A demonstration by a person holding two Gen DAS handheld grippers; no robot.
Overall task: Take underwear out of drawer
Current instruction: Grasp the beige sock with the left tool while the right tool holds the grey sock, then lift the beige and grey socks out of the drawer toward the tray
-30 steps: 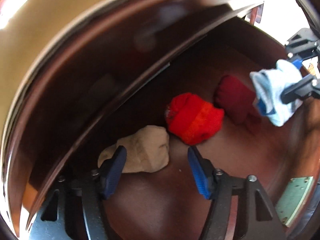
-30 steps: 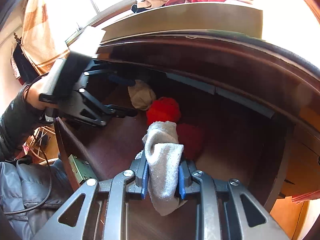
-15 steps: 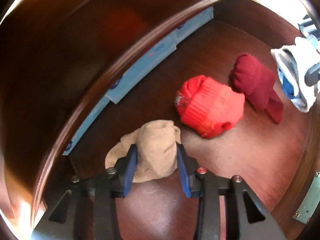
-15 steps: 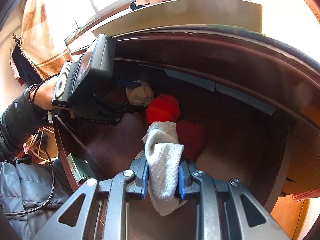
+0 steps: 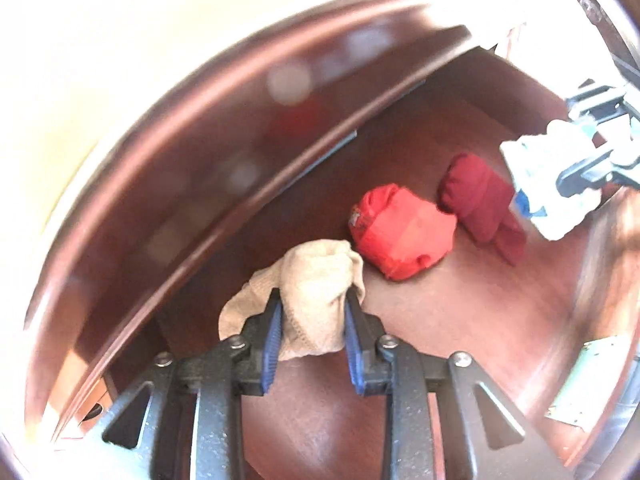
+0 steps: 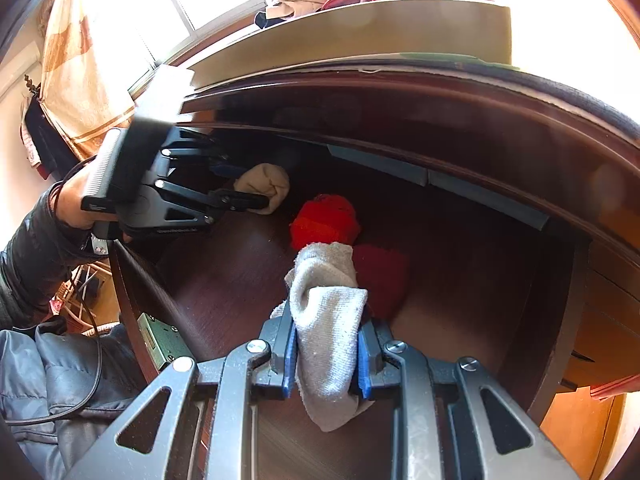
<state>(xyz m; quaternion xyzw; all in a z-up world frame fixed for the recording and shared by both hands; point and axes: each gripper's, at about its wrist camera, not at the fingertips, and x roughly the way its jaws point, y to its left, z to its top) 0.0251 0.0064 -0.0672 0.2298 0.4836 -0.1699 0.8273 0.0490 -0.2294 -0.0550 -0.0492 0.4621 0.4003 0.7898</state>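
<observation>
**Both grippers clamped on bundles over the open drawer**

My left gripper has just been closing and now pinches the beige knit bundle, a soft crumpled roll at the drawer's left end, its long axis running away from me between the pads. My right gripper clamps the grey bundle upright. The bright red bundle and dark red bundle lie touching on the drawer floor.

Both wrist views close, angled down into drawer (opposite ends), sharing its floor
</observation>
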